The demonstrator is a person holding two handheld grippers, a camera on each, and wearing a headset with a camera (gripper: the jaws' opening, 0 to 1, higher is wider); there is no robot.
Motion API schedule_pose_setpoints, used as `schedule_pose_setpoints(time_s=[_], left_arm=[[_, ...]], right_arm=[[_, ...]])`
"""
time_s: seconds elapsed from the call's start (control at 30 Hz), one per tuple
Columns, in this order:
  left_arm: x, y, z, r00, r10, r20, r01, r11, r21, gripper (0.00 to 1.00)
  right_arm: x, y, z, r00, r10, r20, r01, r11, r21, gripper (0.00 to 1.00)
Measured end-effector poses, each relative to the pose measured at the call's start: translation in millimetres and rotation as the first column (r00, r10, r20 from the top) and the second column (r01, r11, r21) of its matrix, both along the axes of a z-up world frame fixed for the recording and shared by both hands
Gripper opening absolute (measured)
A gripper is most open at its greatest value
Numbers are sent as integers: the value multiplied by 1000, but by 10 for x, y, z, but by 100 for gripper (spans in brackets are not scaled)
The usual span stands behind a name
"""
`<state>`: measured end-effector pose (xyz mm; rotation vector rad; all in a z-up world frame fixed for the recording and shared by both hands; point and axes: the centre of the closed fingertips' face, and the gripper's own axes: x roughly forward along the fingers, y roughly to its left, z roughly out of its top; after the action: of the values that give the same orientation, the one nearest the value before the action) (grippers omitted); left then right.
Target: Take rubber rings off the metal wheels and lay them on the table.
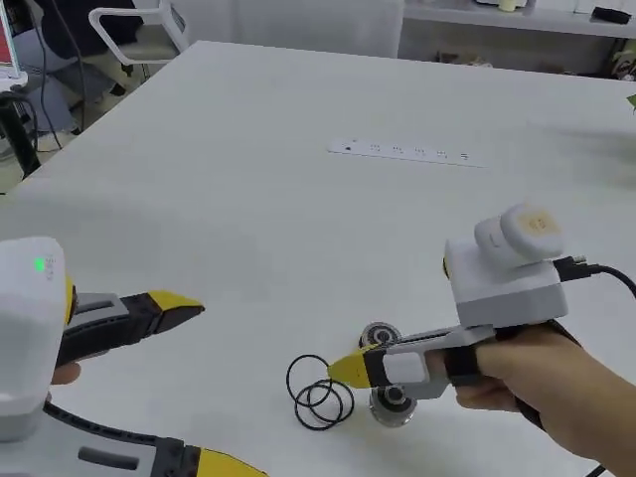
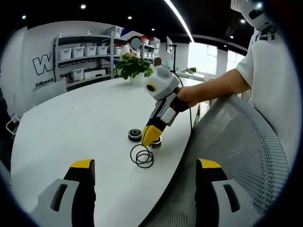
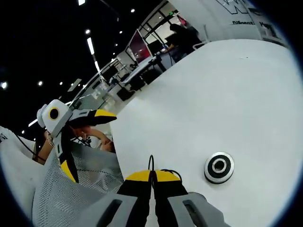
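Two metal wheels (image 1: 379, 335) (image 1: 393, 402) lie near the table's front edge. Just left of them, thin black rubber rings (image 1: 318, 396) lie overlapping on the white table (image 1: 298, 219). My right gripper (image 1: 336, 370) is shut, with its yellow tips at the edge of the largest ring. In the right gripper view a black ring strand (image 3: 151, 161) comes straight out of the shut tips (image 3: 151, 177), and a wheel (image 3: 218, 167) with a black rim lies to the right. My left gripper (image 1: 211, 388) stands wide open and holds nothing, to the left of the rings (image 2: 142, 156).
A white power strip (image 1: 407, 152) lies flat in the middle of the table. A mesh chair back (image 2: 236, 142) stands close against the table's near edge. An office chair (image 1: 139, 30) is at the far left corner. A potted plant (image 2: 132, 66) stands at the table's far end.
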<state>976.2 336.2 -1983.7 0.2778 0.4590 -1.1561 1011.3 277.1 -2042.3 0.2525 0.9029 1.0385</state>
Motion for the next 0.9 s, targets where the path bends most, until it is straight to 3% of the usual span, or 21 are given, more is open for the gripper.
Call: schedule_pose_setpoints(time_s=[0.17, 0.3, 0.5, 0.9], left_arm=[[-25, -8, -34, 1000, -21, 7, 21, 999, 25, 82], [-32, -12, -50, 1000, -25, -2, 25, 999, 28, 82], [22, 9, -10, 1000, 1, 20, -1, 1000, 16, 80], [51, 45, -41, 1000, 10, 19, -10, 1000, 22, 78]], right_arm=[[8, 10, -59, 1000, -3, -16, 2, 1000, -8, 0], [19, -22, -134, 1000, -3, -4, 3, 998, -55, 0], [79, -47, -152, 999, -30, 14, 31, 998, -62, 0], [94, -54, -234, 999, -23, 34, 26, 995, -96, 0]])
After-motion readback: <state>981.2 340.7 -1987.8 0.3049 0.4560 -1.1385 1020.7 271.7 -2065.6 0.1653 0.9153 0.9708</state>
